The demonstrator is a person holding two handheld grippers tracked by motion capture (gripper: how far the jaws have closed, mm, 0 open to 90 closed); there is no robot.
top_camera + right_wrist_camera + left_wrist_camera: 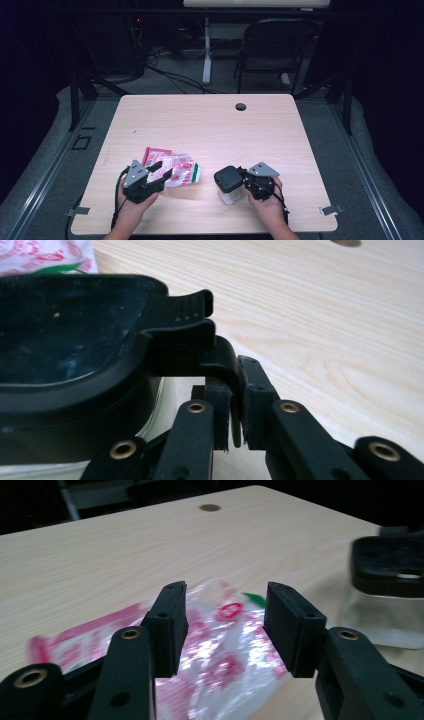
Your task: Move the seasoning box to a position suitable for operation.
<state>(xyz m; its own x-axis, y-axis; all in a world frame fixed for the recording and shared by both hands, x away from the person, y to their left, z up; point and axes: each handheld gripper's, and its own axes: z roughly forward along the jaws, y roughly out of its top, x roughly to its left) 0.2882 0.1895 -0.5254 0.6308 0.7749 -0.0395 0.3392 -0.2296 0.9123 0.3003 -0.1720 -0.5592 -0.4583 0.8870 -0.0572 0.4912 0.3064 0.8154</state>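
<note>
- Right claw (235,405) pinches one jar's (230,192) lid latch (227,367).
- Left claw (225,625) – gaping, empty – hovers over one packet (220,655).
- One table (210,125).

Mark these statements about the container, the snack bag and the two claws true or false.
1. The right claw is clamped on the latch tab of the container's black lid. True.
2. The left claw grips the red-and-white snack bag. False: its jaws stand open, the bag lies on the table beyond them.
3. The clear container stands upright with its lid on. True.
4. The bag lies inside the container. False: it lies beside it on the table.
5. A folding chair stands beyond the table. True.
</note>
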